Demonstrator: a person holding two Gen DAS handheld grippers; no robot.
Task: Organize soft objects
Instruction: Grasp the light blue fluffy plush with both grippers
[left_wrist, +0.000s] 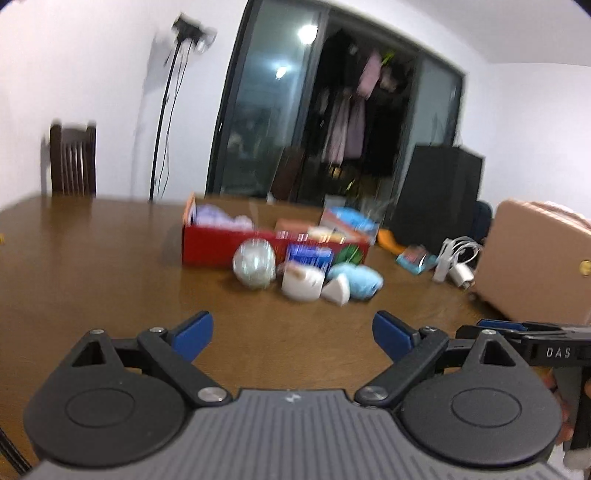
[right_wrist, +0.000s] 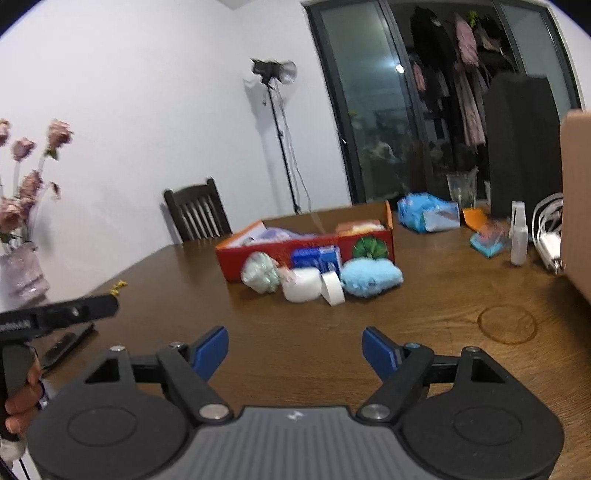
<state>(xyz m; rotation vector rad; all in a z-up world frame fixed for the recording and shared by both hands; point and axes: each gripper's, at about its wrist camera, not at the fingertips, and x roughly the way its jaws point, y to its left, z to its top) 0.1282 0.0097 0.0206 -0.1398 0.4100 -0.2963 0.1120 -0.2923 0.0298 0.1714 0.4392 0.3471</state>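
A red box stands on the wooden table with soft items inside. In front of it lie a pale green bundle, a blue packet, a white roll, a white tape ring and a fluffy blue cloth. My left gripper is open and empty, well short of them. My right gripper is open and empty too. The other gripper shows at each view's edge.
A blue plastic bag, an orange item, a white spray bottle, white cables and a tan case sit on the right. A vase of dried roses stands left. A dark chair is behind the table.
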